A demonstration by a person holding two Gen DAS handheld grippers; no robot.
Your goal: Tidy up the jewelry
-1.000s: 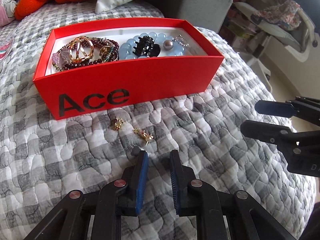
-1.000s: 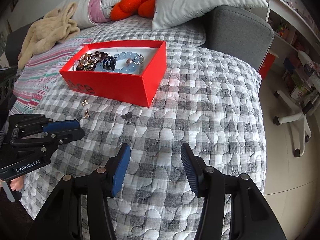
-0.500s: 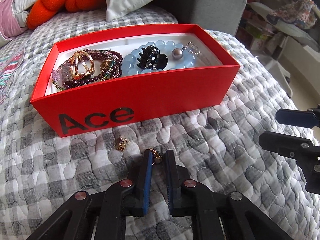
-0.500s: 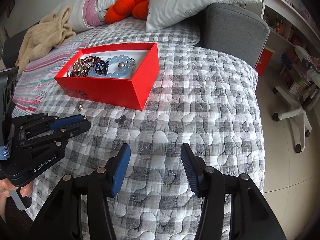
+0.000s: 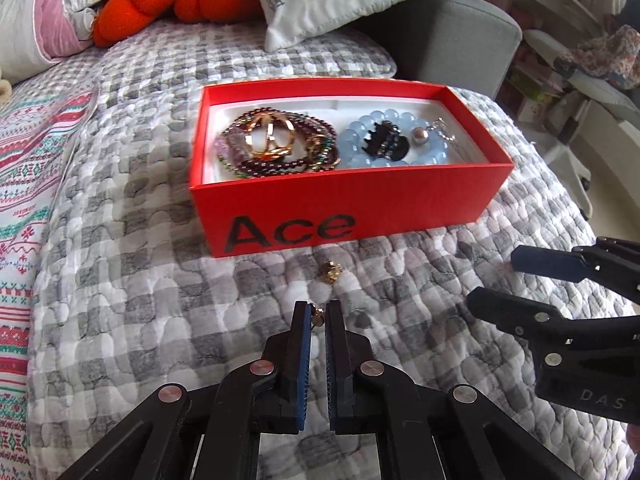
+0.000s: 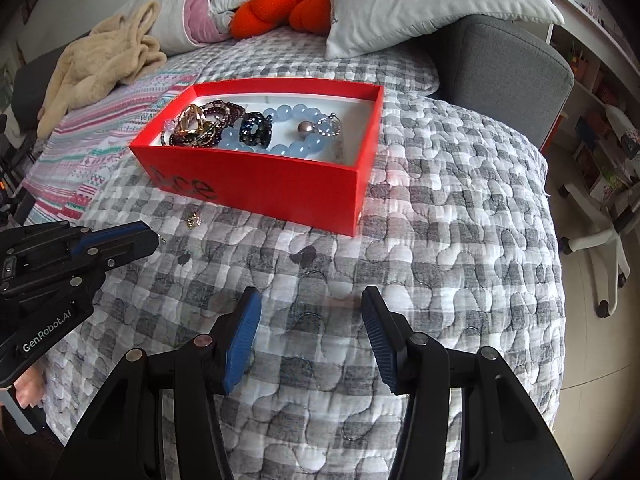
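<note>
A red box (image 5: 352,200) marked "Ace" lies on the quilt and holds dark bead bracelets with gold rings (image 5: 272,140), a pale blue bead bracelet (image 5: 424,152), a black hair claw (image 5: 386,142) and a pearl (image 5: 419,135). My left gripper (image 5: 318,312) is shut on a small gold earring (image 5: 319,312), held above the quilt in front of the box. A second gold earring (image 5: 332,272) lies on the quilt near the box front; it also shows in the right wrist view (image 6: 193,220). My right gripper (image 6: 310,312) is open and empty, right of the left one.
The grey checked quilt (image 6: 460,220) drops off at the right toward a floor with an office chair (image 6: 608,236). A grey sofa arm (image 6: 504,64), white pillow (image 6: 432,4), orange plush (image 6: 288,4) and beige cloth (image 6: 100,64) lie behind the box.
My left gripper closed on one gold earring and lifted it off the quilt, moving toward the box. The right gripper stayed open and nearly still.
</note>
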